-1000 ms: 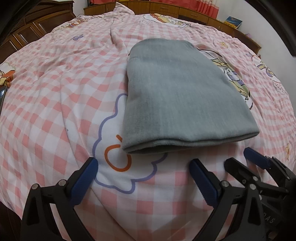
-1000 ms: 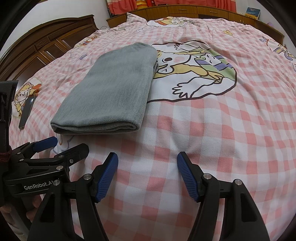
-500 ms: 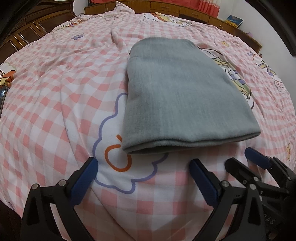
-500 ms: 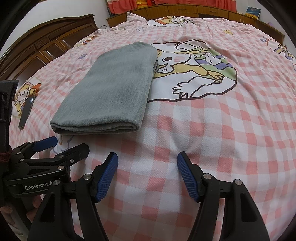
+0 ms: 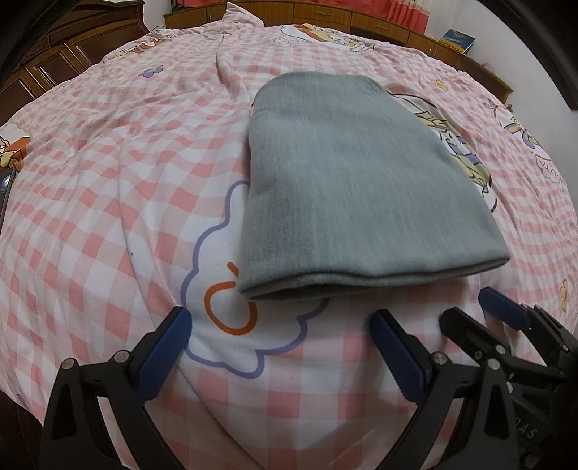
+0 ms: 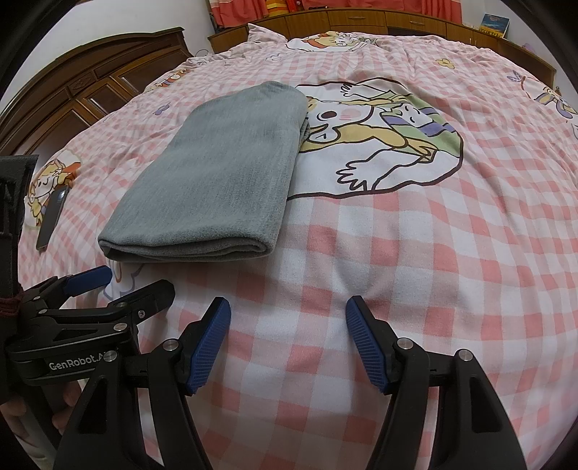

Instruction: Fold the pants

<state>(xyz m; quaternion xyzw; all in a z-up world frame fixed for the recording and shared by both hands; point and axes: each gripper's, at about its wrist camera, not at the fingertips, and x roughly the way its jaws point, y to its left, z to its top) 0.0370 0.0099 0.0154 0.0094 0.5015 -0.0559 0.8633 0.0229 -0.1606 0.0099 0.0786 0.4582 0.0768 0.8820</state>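
The grey pants (image 5: 354,188) lie folded into a flat rectangle on the bed, with the folded edge toward me; they also show in the right wrist view (image 6: 216,180). My left gripper (image 5: 280,340) is open and empty, just short of the near folded edge. My right gripper (image 6: 288,330) is open and empty over bare sheet, to the right of the pants. The left gripper also shows at the lower left of the right wrist view (image 6: 119,285), and the right gripper at the lower right of the left wrist view (image 5: 477,311).
The bed is covered by a pink and white checked sheet (image 6: 433,253) with cartoon prints. A dark phone (image 6: 52,218) lies near the bed's left edge. Dark wooden cabinets (image 6: 90,94) stand to the left and a wooden headboard shelf (image 6: 361,18) behind.
Both grippers stay open and nearly still. The left wrist view has shifted very slightly toward the pants.
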